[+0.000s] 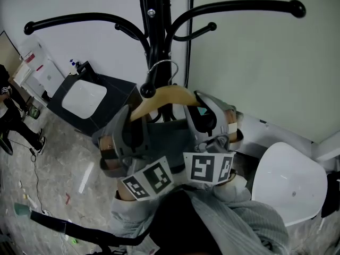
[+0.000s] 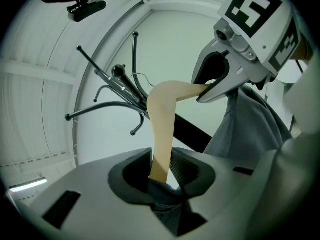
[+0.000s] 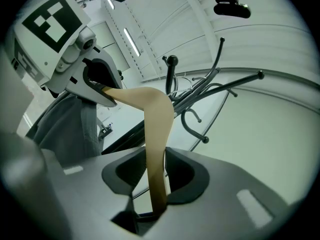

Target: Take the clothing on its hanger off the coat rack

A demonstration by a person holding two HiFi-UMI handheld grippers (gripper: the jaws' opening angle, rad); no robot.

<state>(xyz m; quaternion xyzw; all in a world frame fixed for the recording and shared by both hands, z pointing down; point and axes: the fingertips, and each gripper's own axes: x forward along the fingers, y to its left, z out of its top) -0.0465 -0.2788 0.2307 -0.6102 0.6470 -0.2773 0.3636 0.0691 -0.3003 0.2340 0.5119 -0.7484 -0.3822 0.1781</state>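
A pale wooden hanger (image 1: pixel 169 96) hangs by its wire hook (image 1: pixel 162 65) on a knobbed arm of the black coat rack (image 1: pixel 157 31). Grey clothing (image 1: pixel 169 137) drapes from it. My left gripper (image 1: pixel 130 125) is shut on the hanger's left shoulder, and my right gripper (image 1: pixel 204 116) is shut on its right shoulder. In the left gripper view the wood (image 2: pixel 161 134) runs down between my left gripper's (image 2: pixel 161 173) jaws, with grey cloth (image 2: pixel 246 126) beside it. In the right gripper view the hanger (image 3: pixel 157 134) is pinched in my right gripper (image 3: pixel 155 178).
The rack's curved arms (image 1: pixel 241 7) spread overhead against a pale wall. A white chair (image 1: pixel 289 187) stands at the right. A dark cabinet with a white top (image 1: pixel 84 97) is at the left, and a person's legs (image 1: pixel 16 126) show at the far left.
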